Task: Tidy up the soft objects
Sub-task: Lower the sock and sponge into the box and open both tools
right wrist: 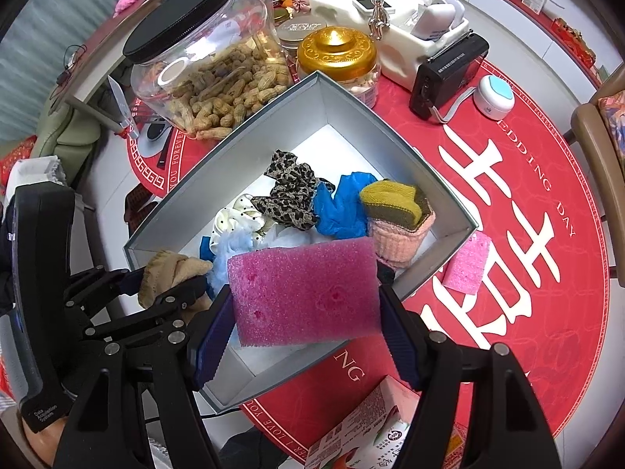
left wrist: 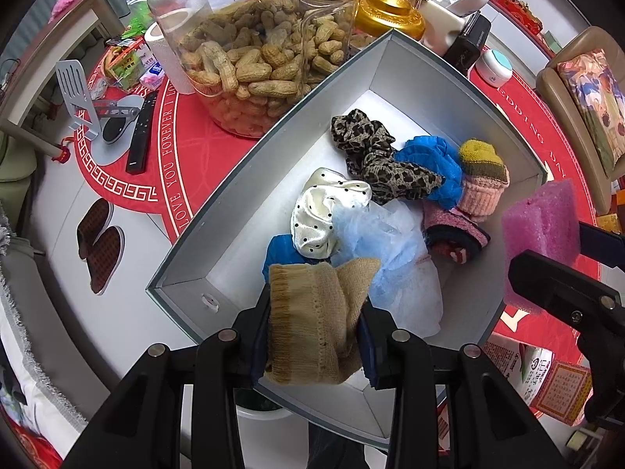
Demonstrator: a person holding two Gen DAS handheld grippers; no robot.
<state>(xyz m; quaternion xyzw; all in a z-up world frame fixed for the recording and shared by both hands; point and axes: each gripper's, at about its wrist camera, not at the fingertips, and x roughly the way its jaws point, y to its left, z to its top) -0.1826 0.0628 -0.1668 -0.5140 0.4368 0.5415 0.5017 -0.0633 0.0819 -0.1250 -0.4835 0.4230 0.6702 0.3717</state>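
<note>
Pink sponge (right wrist: 302, 293) between right tool (right wrist: 304, 332) pads

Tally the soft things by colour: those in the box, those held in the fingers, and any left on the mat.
Pink sponges: 2, one held, one on the mat
Tan knit, held: 1
Leopard cloth: 1
Bright blue cloths: 2
Cream dotted cloth: 1
Pale blue-white cloth: 1
Yellow-pink knit: 1
Pink-navy knit: 1
Total: 10

Left gripper (left wrist: 312, 312) points straight down, jaws clamped (narrow gap); right gripper (right wrist: 304, 312) tilts steeply downward, jaws wide.
</note>
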